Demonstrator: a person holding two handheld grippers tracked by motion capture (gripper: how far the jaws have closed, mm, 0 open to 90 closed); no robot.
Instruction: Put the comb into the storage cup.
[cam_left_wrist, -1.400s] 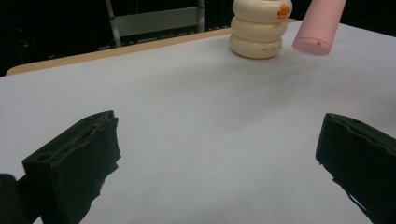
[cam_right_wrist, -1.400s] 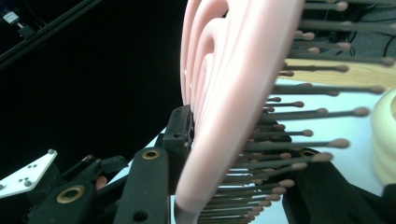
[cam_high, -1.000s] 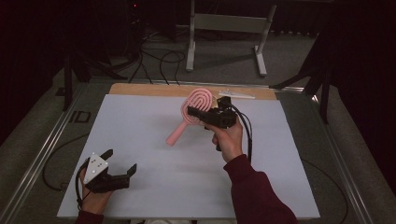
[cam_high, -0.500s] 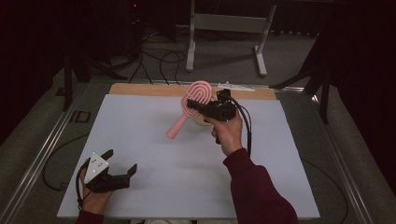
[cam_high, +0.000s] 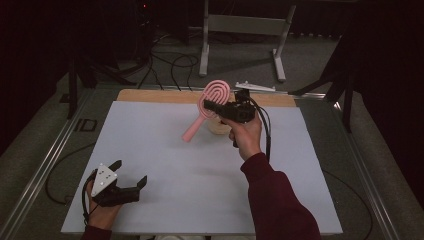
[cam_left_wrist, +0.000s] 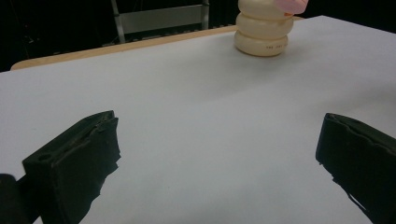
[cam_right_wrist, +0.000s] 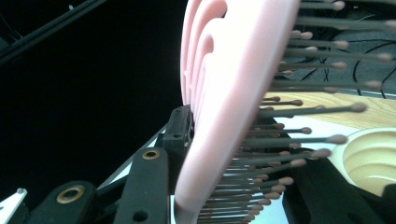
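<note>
**Hairbrush held above the cream holder, slip risk at the head**

Little had moved since the earlier frame: the right claw, clenched on the pink hairbrush, had edged only slightly toward the far side of the table, and the left claw had kept its place.

Biggest risk was the grip itself. The right claw pinched the brush by its bristled head, with the handle hanging down and left, so the brush could swing or slide between the pads. A tilted descent could knock over the cream ribbed holder, which stood just below the brush, near the table's far wooden edge, and push it off.

Open white surface lay wide to the left and near side. The left claw rested released, jaws apart with nothing between them, at the near-left corner, well apart from the brush.
</note>
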